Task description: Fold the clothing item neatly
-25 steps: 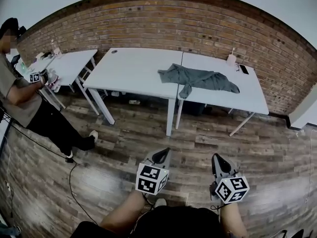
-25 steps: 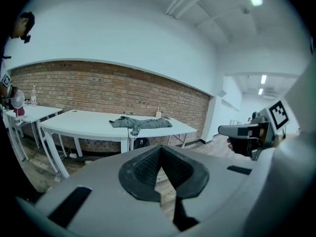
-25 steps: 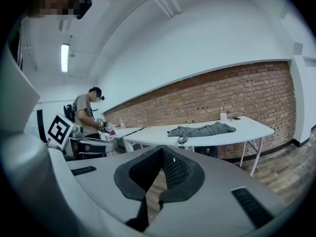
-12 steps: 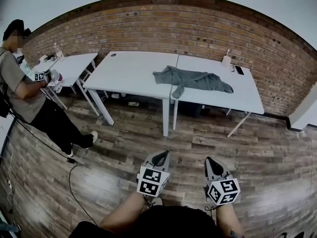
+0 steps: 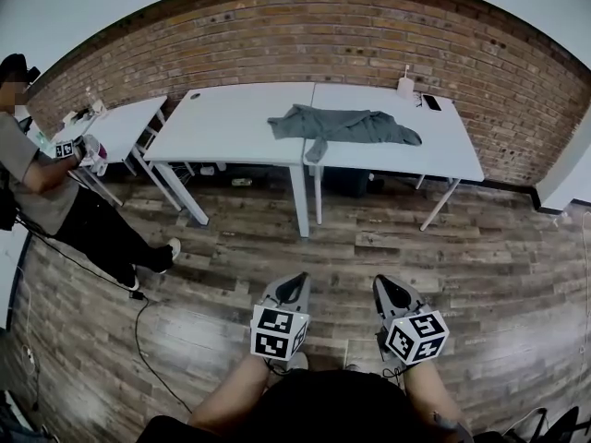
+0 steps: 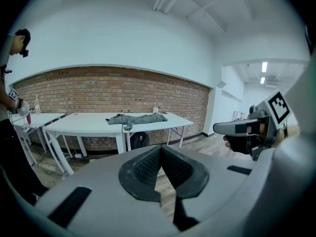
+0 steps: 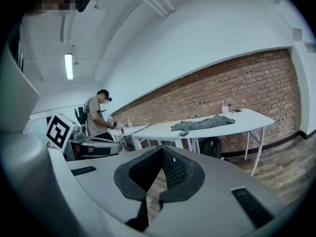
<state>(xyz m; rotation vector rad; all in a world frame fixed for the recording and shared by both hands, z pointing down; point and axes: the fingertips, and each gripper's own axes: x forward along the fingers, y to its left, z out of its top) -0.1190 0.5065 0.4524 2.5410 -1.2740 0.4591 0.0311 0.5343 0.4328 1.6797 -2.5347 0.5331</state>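
Observation:
A crumpled grey-green garment lies on the white tables by the brick wall, one sleeve hanging over the front edge. It also shows far off in the left gripper view as the garment and in the right gripper view as the garment. My left gripper and right gripper are held low over the wooden floor, well short of the tables. Both are shut with nothing between their jaws.
A second person stands at the left by another white table. A small bottle and a dark phone sit at the back right of the table. A cable runs across the floor.
The tables and garment have shifted left and slightly farther up in the head view. Both grippers have moved a little forward over the floor, still shut.

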